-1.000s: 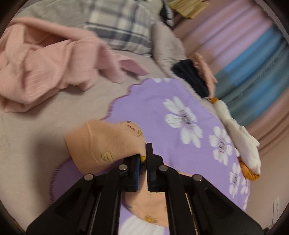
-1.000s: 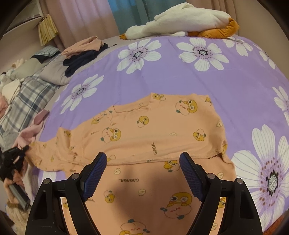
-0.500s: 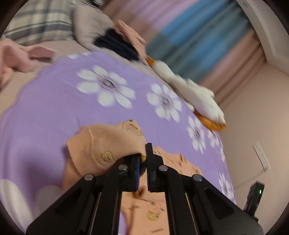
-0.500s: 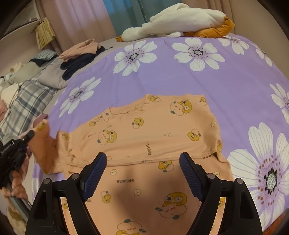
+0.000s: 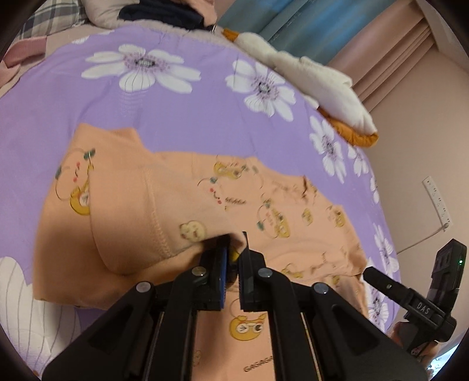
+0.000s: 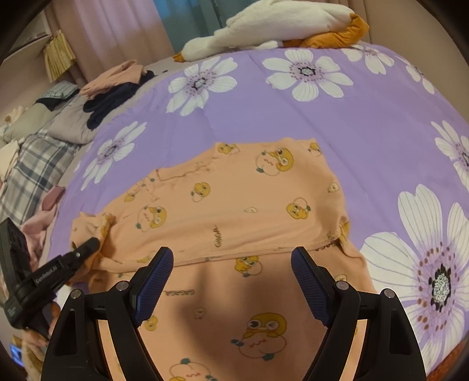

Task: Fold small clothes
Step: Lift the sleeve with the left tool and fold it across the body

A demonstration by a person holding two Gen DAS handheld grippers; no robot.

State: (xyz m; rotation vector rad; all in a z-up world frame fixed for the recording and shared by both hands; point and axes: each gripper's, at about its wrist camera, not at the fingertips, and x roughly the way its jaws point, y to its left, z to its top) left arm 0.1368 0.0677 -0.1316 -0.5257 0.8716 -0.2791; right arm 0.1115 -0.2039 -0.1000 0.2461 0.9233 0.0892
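A small orange shirt [image 6: 234, 202] with cartoon duck prints lies on a purple flowered blanket [image 6: 337, 117]. It fills the middle of the left wrist view [image 5: 293, 228] too. My left gripper [image 5: 233, 252] is shut on the shirt's sleeve cuff [image 5: 140, 222] and holds it folded over the shirt's body; it shows at the left edge of the right wrist view [image 6: 88, 244]. My right gripper [image 6: 231, 272] is open and empty, hovering above the shirt's lower part. It appears at the right of the left wrist view [image 5: 372, 274].
A white and orange plush toy [image 6: 281, 26] lies at the blanket's far edge. Dark and pink clothes [image 6: 114, 85], a grey cushion and a plaid pillow [image 6: 32, 170] sit at the far left. Curtains hang behind; a wall with a power strip [image 5: 436, 199] is at the right.
My left gripper has carried the sleeve from the blanket's left edge inward over the shirt's body. My right gripper has stayed open above the shirt.
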